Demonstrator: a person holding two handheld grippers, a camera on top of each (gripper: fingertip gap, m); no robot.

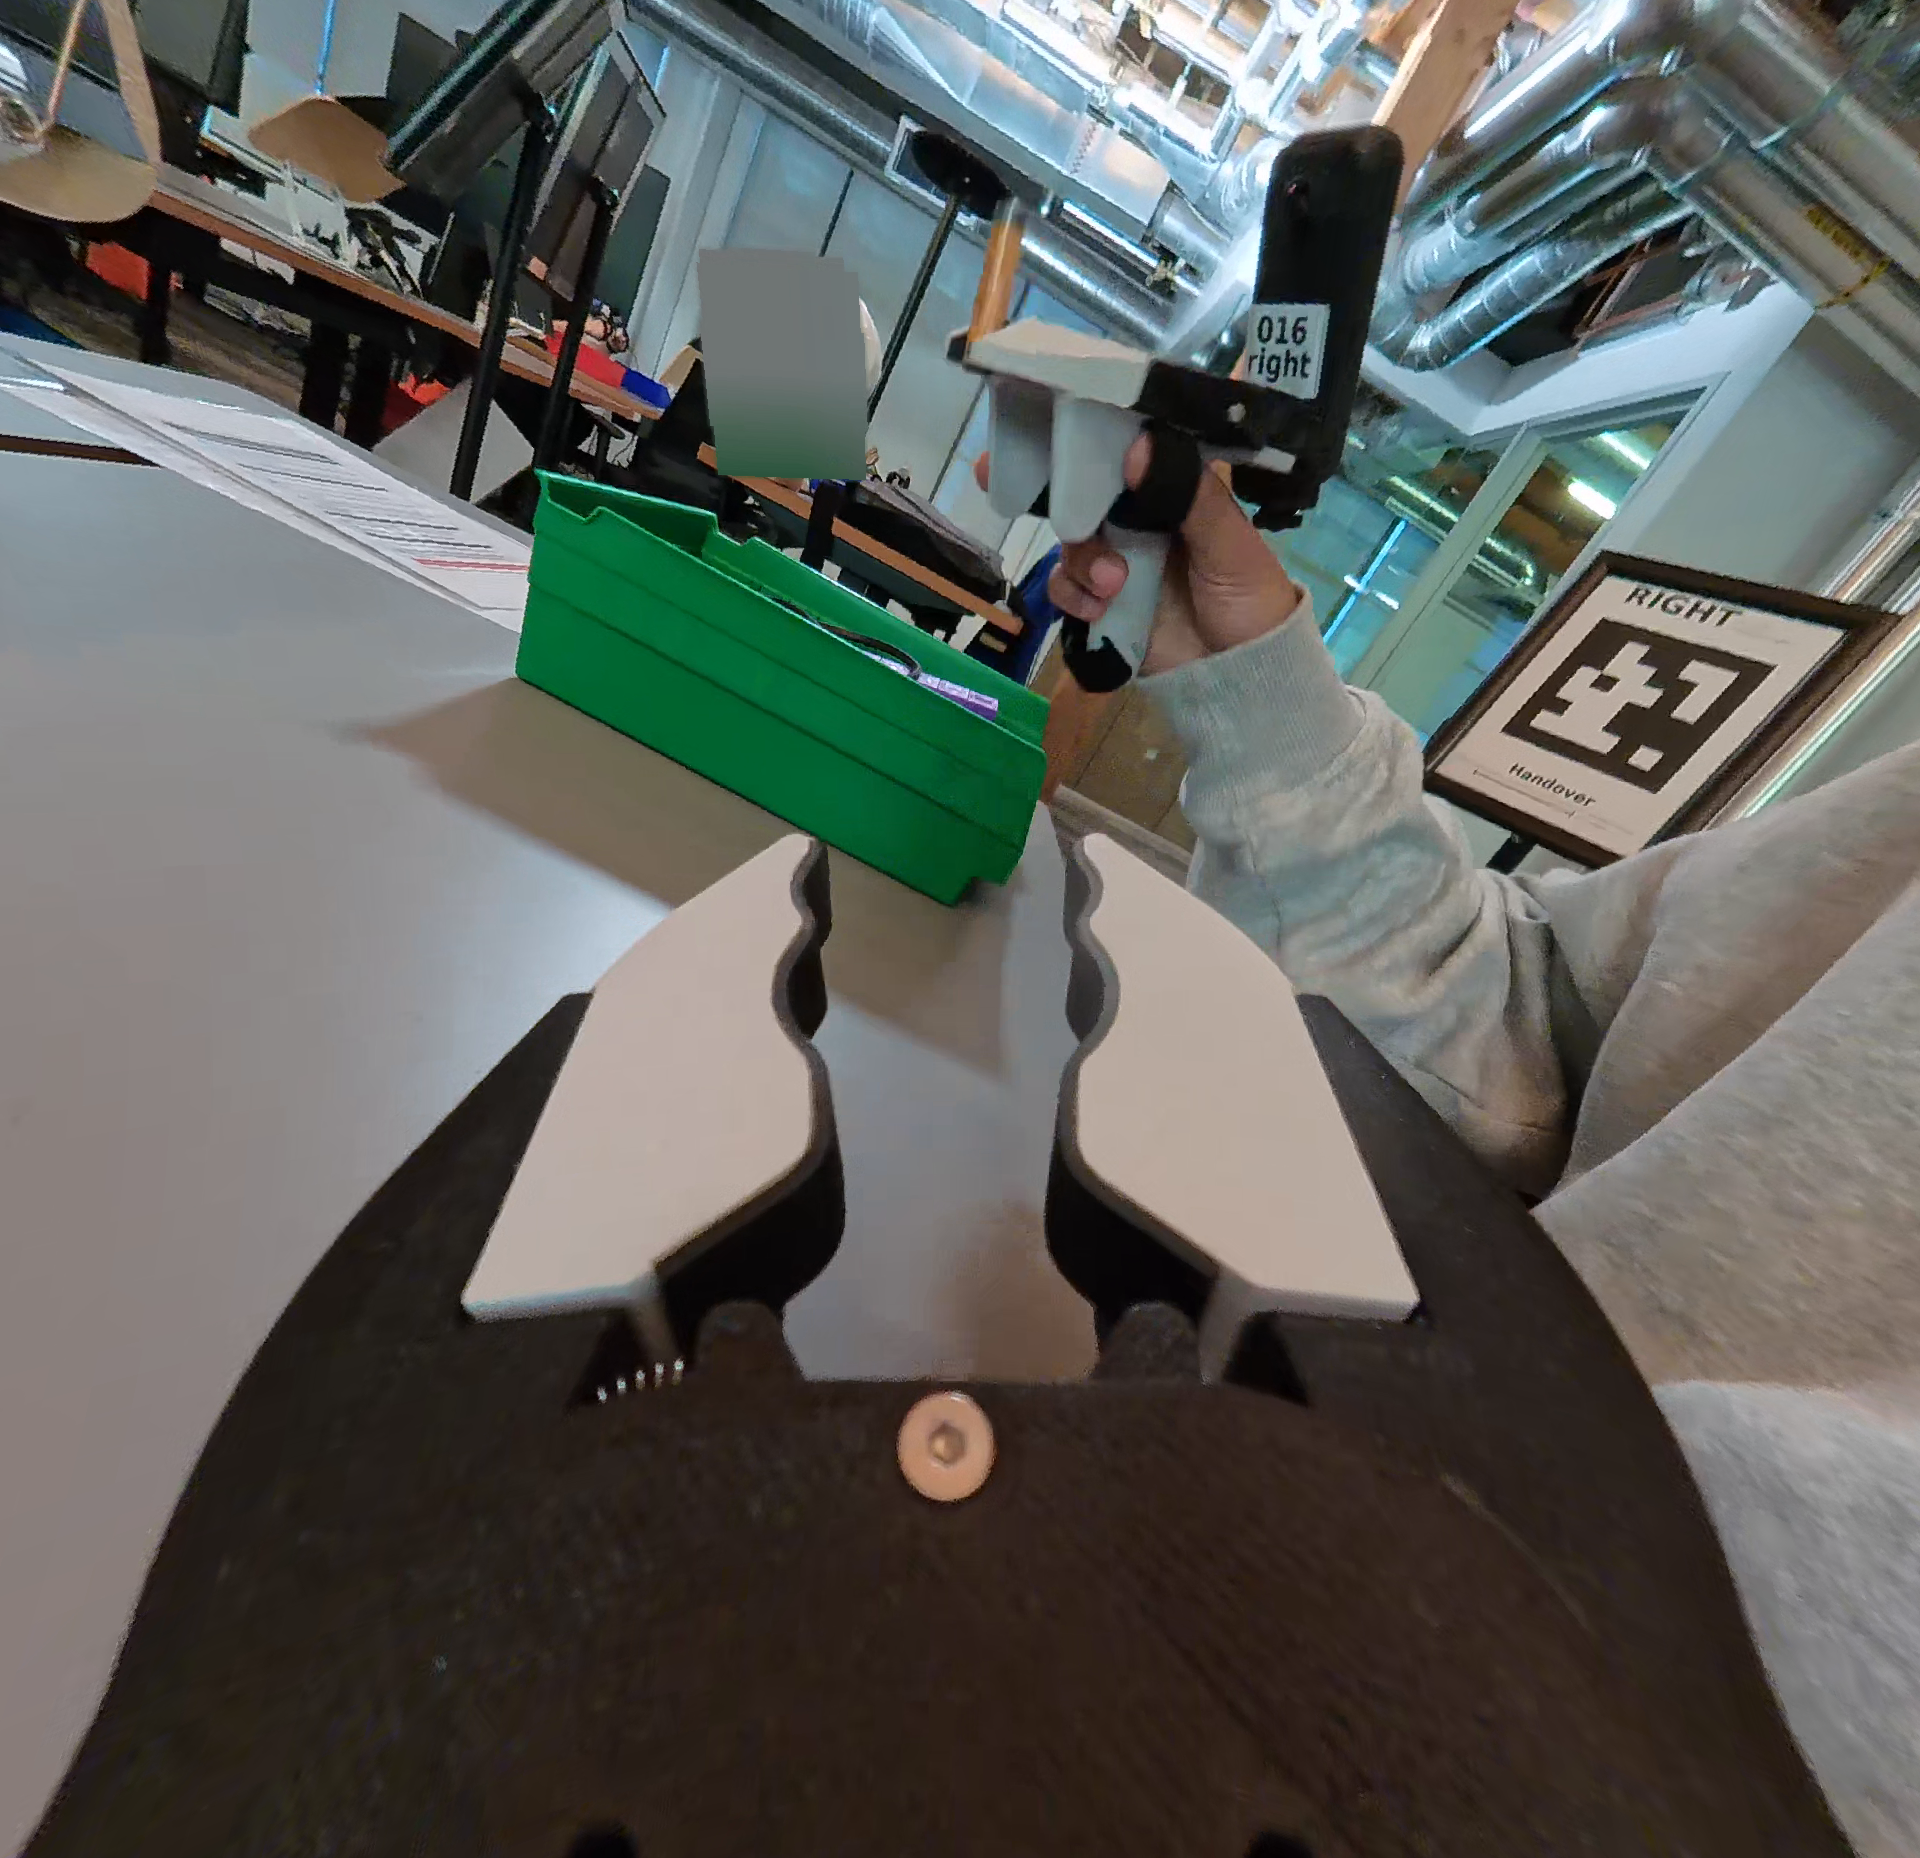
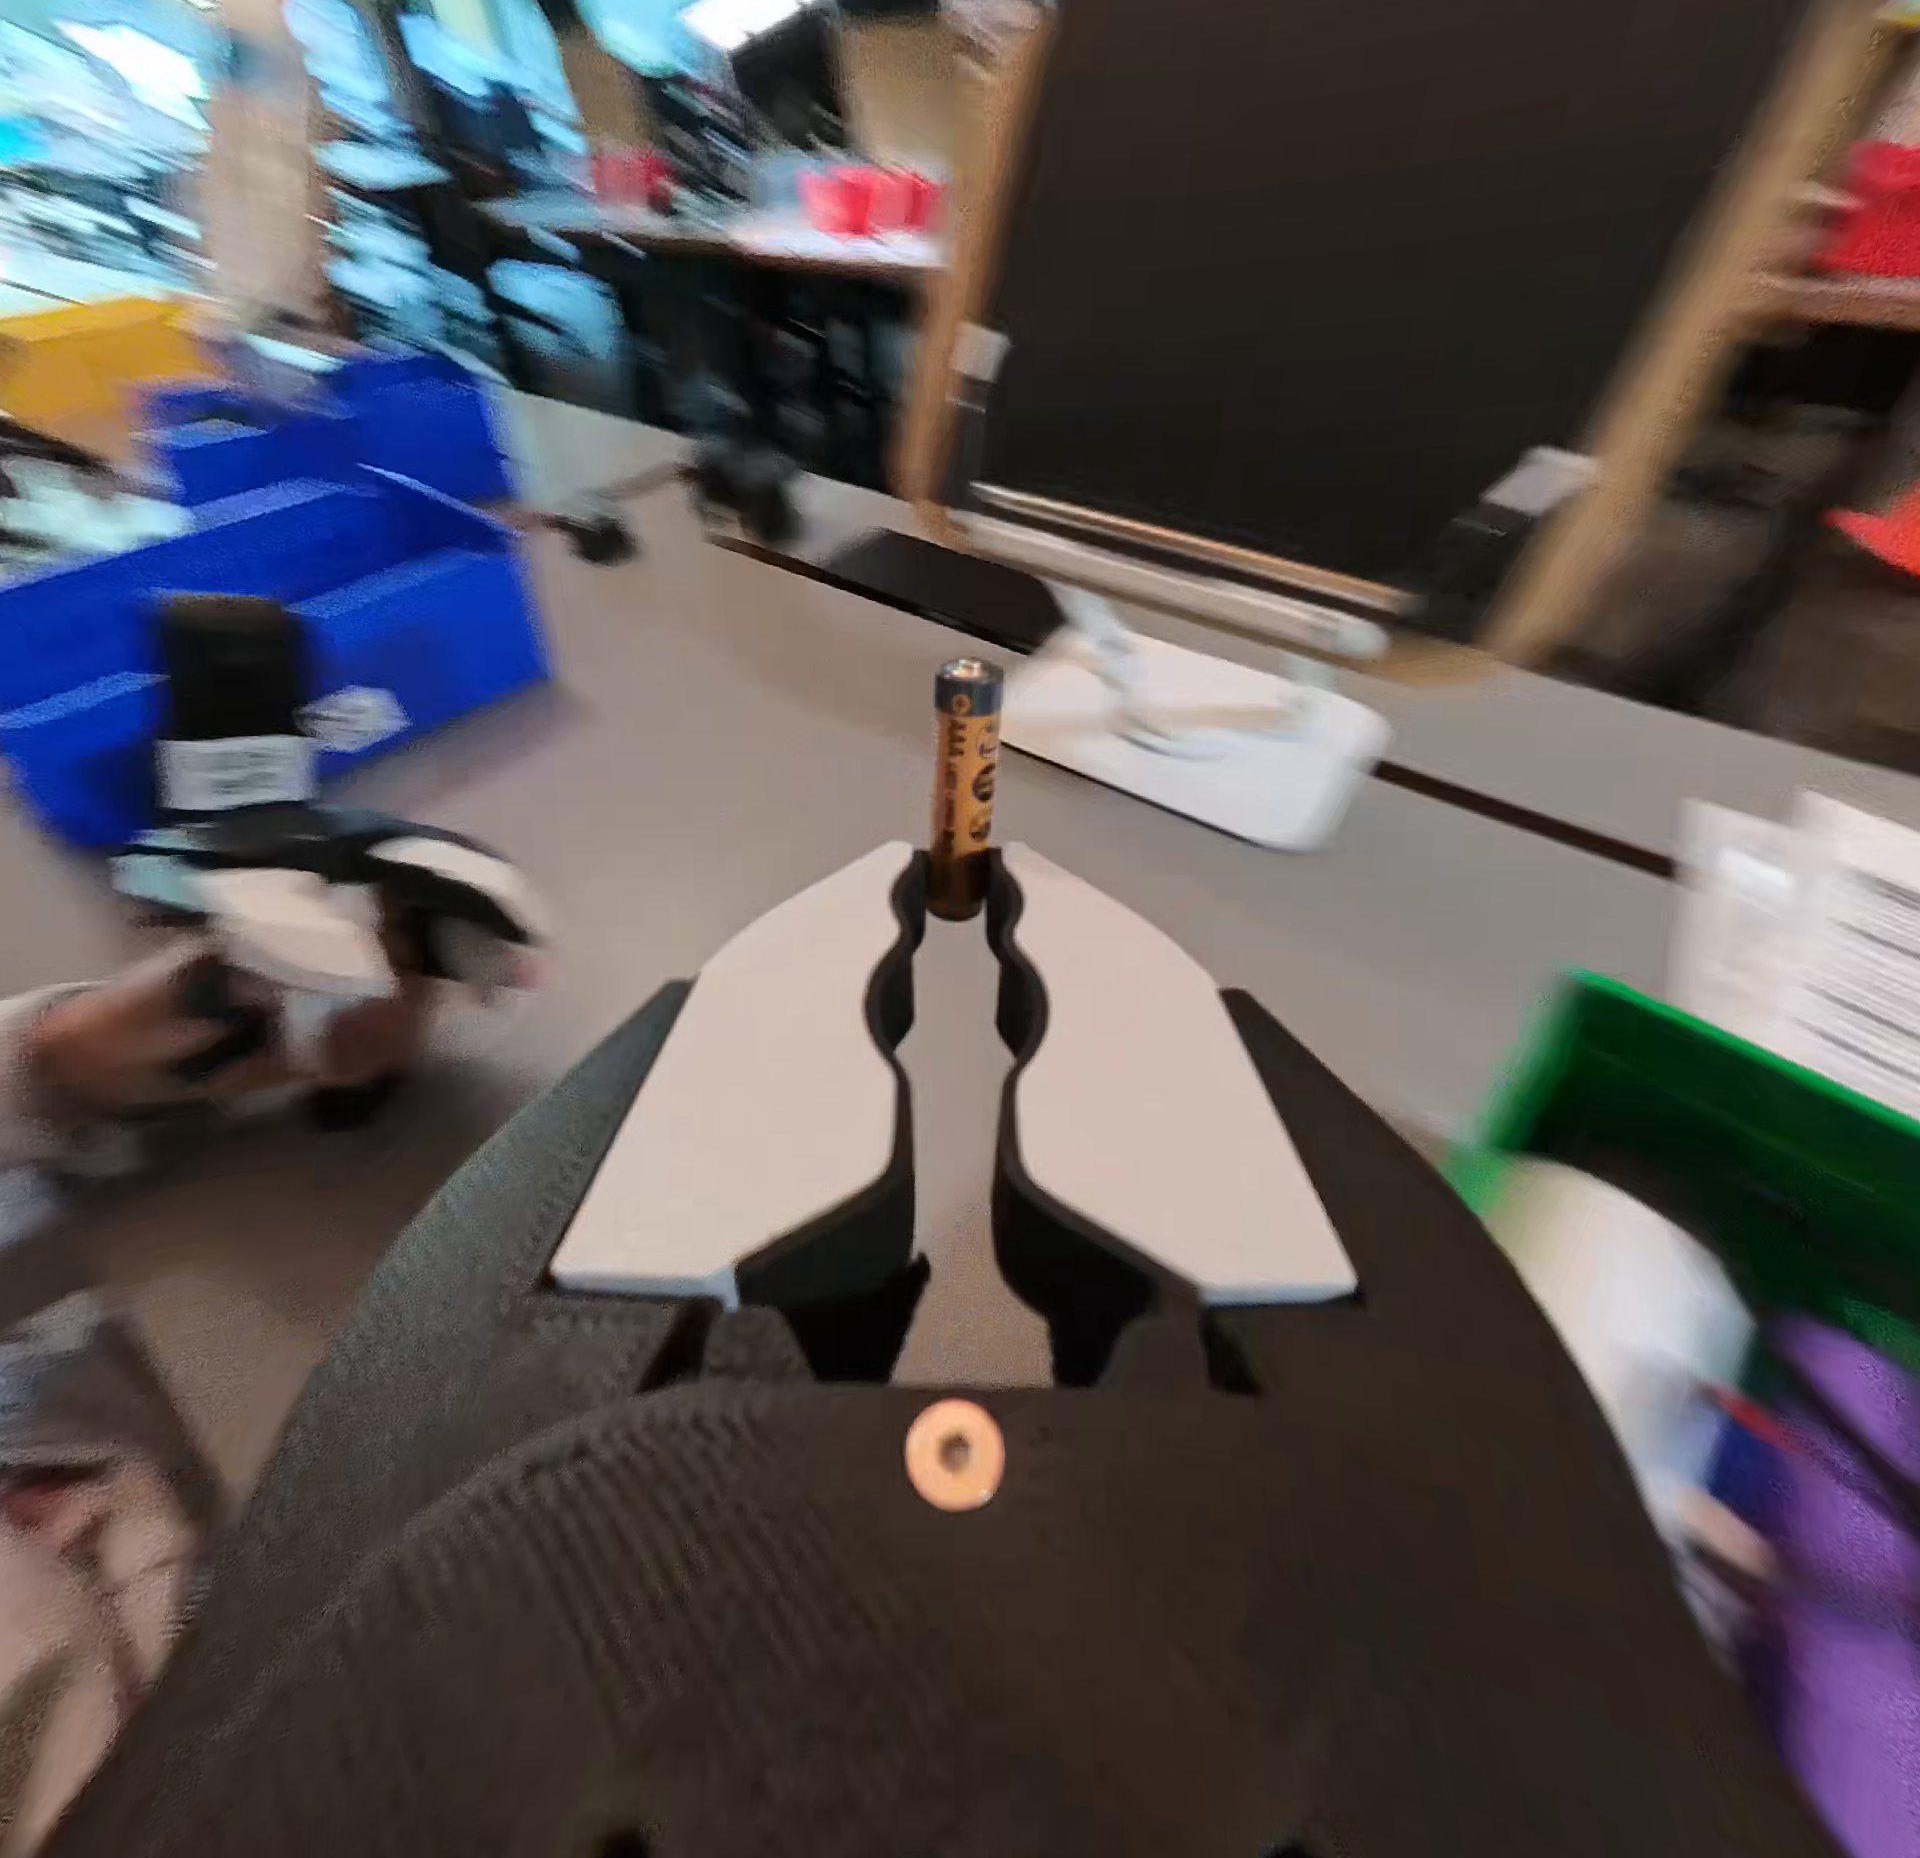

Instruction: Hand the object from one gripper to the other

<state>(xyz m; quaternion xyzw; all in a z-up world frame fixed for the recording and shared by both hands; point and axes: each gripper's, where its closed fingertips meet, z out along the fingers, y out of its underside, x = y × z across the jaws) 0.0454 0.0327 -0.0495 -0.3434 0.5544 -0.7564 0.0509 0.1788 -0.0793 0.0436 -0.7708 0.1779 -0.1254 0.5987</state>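
Right grey-fingered black gripper [image 2: 961, 878] pinches a small gold-and-blue cylindrical battery [image 2: 964, 790] upright at its tips (left gripper [image 1: 940, 863] spread, empty) above the grey table [image 1: 208, 821].

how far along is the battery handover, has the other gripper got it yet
Done: the right gripper is shut on the small gold and blue cylindrical battery, pinched upright at the fingertips and raised above the grey table. In hand: carrying it towards the other side; the right wrist view is motion-blurred. Left: the left gripper is open and empty, low over the table near the green plastic bin, so the transfer itself has not happened.
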